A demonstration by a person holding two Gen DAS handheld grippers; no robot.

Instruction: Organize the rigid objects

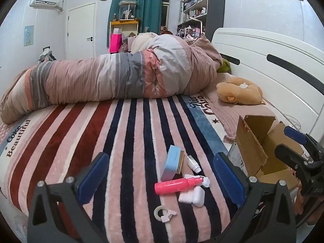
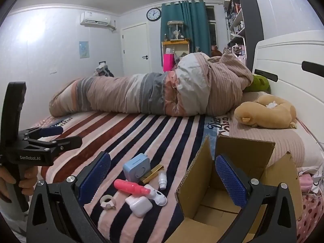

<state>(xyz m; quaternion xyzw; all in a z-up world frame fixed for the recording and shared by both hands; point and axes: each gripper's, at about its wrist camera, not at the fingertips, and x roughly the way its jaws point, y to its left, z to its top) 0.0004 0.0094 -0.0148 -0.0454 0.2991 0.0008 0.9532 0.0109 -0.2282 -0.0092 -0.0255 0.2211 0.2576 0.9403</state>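
Note:
Small rigid items lie in a cluster on the striped blanket (image 1: 125, 141): a pink spray bottle (image 1: 178, 185) (image 2: 131, 187), a light blue box (image 1: 172, 165) (image 2: 136, 169), a small white bottle (image 1: 193, 164) (image 2: 162, 180), a white earbud case (image 1: 195, 197) (image 2: 139, 203), and a tape roll (image 1: 161, 212) (image 2: 107, 201). An open cardboard box (image 1: 261, 151) (image 2: 228, 188) stands to their right. My left gripper (image 1: 162, 180) is open and empty, hovering just before the cluster. My right gripper (image 2: 163, 179) is open and empty, its right finger over the box.
A rolled duvet (image 1: 113, 77) lies across the bed behind the items. A tan plush toy (image 1: 239, 90) lies by the white headboard (image 1: 273, 60). The right gripper also shows in the left wrist view (image 1: 297, 151); the left one shows in the right wrist view (image 2: 60, 136).

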